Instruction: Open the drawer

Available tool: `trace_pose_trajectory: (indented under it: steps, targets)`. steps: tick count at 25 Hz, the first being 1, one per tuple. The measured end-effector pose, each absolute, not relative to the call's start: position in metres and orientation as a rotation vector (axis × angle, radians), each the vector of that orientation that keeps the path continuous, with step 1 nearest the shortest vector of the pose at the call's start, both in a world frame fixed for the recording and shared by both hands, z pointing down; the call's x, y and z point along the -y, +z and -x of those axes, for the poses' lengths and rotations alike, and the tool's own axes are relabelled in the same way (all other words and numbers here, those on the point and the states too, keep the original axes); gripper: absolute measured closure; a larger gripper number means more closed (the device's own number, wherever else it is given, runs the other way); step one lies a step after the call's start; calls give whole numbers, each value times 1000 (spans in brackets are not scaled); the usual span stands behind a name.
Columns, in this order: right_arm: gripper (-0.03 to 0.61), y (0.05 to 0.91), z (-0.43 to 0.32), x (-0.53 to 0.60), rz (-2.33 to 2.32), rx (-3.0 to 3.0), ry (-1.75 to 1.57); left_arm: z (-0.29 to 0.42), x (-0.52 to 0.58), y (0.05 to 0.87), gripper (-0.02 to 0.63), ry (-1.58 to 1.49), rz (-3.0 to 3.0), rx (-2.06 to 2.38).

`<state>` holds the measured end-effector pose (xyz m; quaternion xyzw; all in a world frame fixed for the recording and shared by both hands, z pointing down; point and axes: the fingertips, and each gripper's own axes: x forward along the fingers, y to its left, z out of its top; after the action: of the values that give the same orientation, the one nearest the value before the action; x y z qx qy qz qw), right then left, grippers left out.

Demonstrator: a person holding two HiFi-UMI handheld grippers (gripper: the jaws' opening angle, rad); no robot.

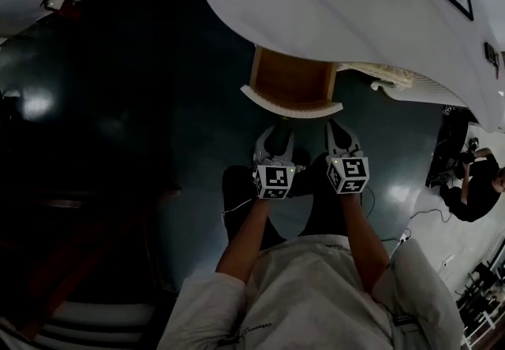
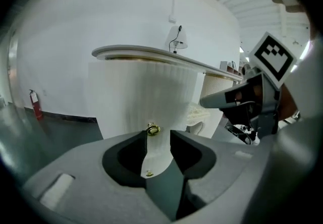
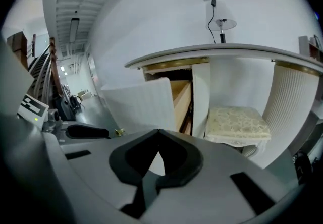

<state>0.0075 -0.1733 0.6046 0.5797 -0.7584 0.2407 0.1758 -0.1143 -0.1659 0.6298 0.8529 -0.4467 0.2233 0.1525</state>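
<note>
The white desk [image 1: 331,1] has its drawer [image 1: 290,80] pulled out, wooden inside showing behind a ribbed white front [image 1: 292,109]. Both grippers hang just before that front. My left gripper [image 1: 278,129] is open. In the left gripper view the brass knob [image 2: 153,129] sits just beyond the tips of the left gripper [image 2: 158,134], and the pads do not touch it. My right gripper [image 1: 336,126] is beside it, shut with nothing in it; the right gripper [image 3: 158,132] has its tips meeting. The right gripper view shows the open drawer [image 3: 180,98] and its front [image 3: 141,104].
A cushioned stool [image 3: 234,122] stands under the desk, right of the drawer. A lamp [image 3: 222,23] sits on the desktop. A person [image 1: 473,183] crouches on the floor at far right. A fire extinguisher [image 2: 35,104] leans on the left wall.
</note>
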Motion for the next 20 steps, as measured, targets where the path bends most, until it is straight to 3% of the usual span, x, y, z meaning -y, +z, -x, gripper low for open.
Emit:
trace_pose_trajectory:
  steps: [20]
  targets:
    - [565,395,4,113,-1812,2116,885,121,115,384,466,519,-2370,1338]
